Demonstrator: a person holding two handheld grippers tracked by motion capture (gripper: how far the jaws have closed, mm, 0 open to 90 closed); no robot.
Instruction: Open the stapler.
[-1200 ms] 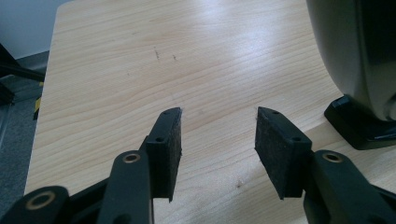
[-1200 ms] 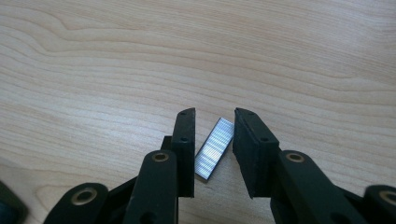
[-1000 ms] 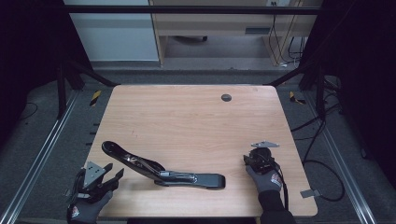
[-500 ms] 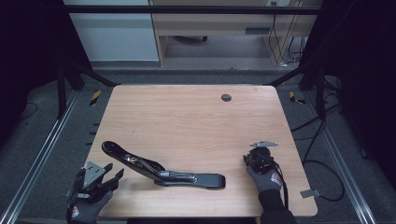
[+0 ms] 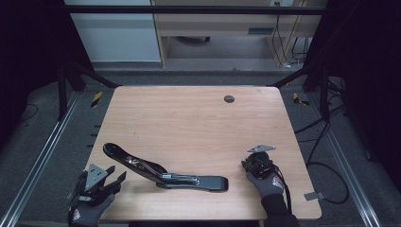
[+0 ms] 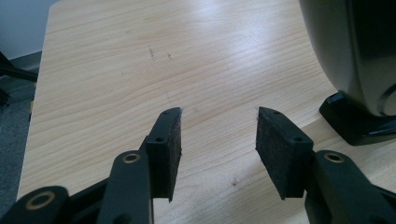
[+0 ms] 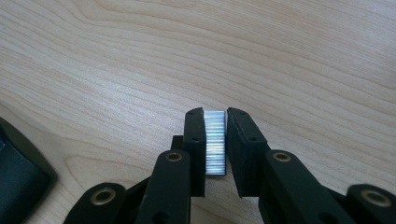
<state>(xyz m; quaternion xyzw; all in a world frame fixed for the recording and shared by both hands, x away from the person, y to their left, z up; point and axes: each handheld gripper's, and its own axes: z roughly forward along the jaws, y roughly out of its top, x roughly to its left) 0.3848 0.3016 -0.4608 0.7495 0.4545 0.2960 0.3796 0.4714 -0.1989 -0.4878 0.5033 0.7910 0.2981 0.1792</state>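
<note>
Little has shifted in the last second: both hands stay near the table's front edge, the right gripper (image 5: 257, 163) only slightly nearer the person. Its jaws are clamped on a silvery strip of staples (image 7: 215, 142), held just above the wooden table (image 5: 189, 123). The left gripper (image 6: 218, 149) has its jaws spread apart around nothing, over the front left corner. Between the two lies a long black stapler (image 5: 163, 171), its arm hinged open.

A wooden table (image 5: 189, 118) (with a small dark grommet (image 5: 229, 99) near its far edge) stands on grey carpet (image 5: 52, 142).
</note>
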